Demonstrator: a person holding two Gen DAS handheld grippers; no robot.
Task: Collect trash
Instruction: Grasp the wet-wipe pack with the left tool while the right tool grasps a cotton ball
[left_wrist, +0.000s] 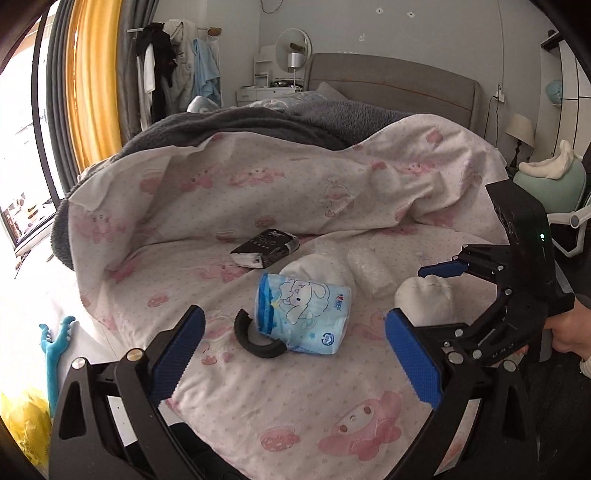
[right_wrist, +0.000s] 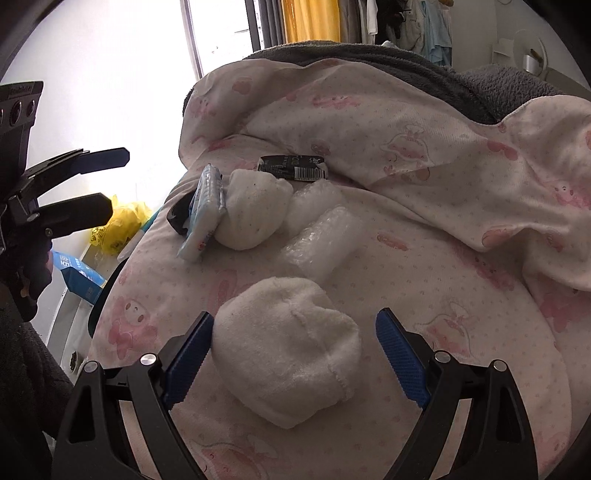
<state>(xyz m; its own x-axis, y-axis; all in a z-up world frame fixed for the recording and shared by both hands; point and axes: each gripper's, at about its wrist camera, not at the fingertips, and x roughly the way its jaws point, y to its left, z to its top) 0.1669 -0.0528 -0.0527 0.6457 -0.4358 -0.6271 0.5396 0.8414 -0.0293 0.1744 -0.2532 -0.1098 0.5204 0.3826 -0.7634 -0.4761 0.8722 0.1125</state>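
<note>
On the pink printed bed sheet (left_wrist: 295, 406) lies a blue cartoon tissue pack (left_wrist: 303, 314) with a black curved piece (left_wrist: 255, 339) against it. Behind them are a black wrapper (left_wrist: 264, 249), a rolled white sock (left_wrist: 317, 267) and a roll of bubble wrap (left_wrist: 369, 271). My left gripper (left_wrist: 295, 350) hovers open just in front of the tissue pack, holding nothing. A second balled white sock (right_wrist: 291, 350) sits between the open jaws of my right gripper (right_wrist: 295, 315). The left pad (right_wrist: 192, 354) is close against it and the right pad (right_wrist: 402, 354) stands apart.
A pink quilt (left_wrist: 295, 184) and grey blanket (left_wrist: 240, 129) are heaped behind the items. Off the bed's left edge are a yellow bag (right_wrist: 118, 221), a blue box (right_wrist: 81, 277) and a blue plush toy (left_wrist: 55, 343). A chair (left_wrist: 569, 221) stands at the right.
</note>
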